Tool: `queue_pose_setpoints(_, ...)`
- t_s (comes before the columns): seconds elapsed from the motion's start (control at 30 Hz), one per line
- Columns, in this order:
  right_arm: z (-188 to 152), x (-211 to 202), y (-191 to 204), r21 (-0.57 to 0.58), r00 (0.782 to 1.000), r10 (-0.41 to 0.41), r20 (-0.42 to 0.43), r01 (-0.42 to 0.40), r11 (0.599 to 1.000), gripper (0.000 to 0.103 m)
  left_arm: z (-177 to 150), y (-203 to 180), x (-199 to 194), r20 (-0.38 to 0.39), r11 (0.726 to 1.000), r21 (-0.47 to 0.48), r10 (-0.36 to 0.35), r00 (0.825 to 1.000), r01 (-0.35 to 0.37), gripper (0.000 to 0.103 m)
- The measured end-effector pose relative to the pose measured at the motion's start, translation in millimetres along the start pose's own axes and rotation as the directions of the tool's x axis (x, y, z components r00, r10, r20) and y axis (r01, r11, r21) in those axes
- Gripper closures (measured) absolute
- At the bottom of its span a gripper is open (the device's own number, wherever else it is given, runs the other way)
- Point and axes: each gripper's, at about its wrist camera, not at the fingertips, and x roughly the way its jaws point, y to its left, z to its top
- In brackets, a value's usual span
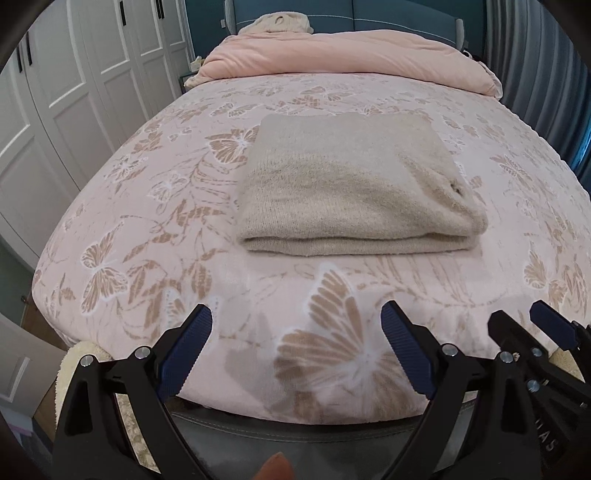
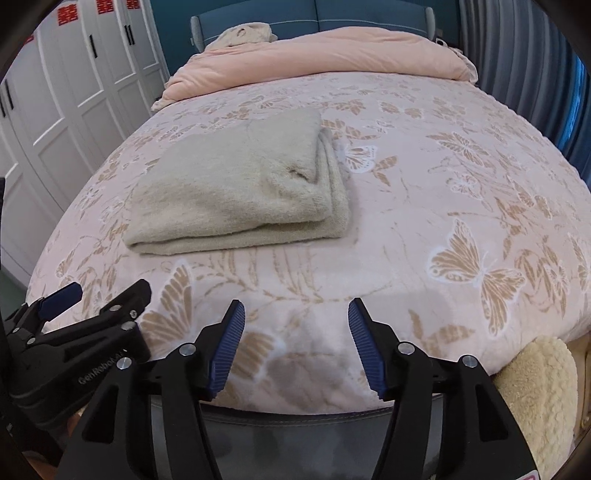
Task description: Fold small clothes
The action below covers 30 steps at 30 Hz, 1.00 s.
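Note:
A beige knit garment [image 1: 351,184] lies folded into a thick rectangle on the pink butterfly-print bed cover [image 1: 147,206]; it also shows in the right wrist view [image 2: 236,192], left of centre. My left gripper [image 1: 297,321] is open and empty, held back at the foot of the bed, well short of the garment. My right gripper [image 2: 295,315] is open and empty too, at the foot edge, right of the left gripper. The right gripper shows at the left view's right edge [image 1: 517,325]; the left gripper shows at the right view's left edge [image 2: 107,291].
A rolled pink duvet [image 1: 347,55] lies across the head of the bed, with a beige cloth [image 1: 277,22] on it by the blue headboard. White wardrobe doors [image 1: 74,74] stand on the left, grey curtains [image 1: 535,74] on the right. Cream fleece [image 2: 535,387] hangs at the foot corner.

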Motion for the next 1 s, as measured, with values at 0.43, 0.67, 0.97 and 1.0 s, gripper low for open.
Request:
queue_pose_setpoints(0.43,-1,-6,1,0.007,1.0,-0.011,0.006,0.011,1.0,0.045,-3,1,-9,0.028,1.0,-0.017,0.026,0.999,-0.026,0.013)
queue_pose_setpoints(0.67,-2,-9,4,0.01,1.0,-0.017,0.016,0.017,1.0,0.044,-1,-3,-15,0.053,0.998,0.01,0.06,0.997,-0.06,0.013)
queue_pose_setpoints(0.97,-3,-11,8,0.01,1.0,-0.024,0.019,0.024,1.0,0.044,-1,-3,-13,0.048,0.998,0.018,0.057,0.997,-0.058,0.015)
queue_pose_setpoints(1.0,-3,-11,8,0.01,1.0,-0.025,0.018,0.025,1.0,0.044,-1,-3,-14,0.047,0.998,0.017,0.056,0.997,-0.057,0.016)
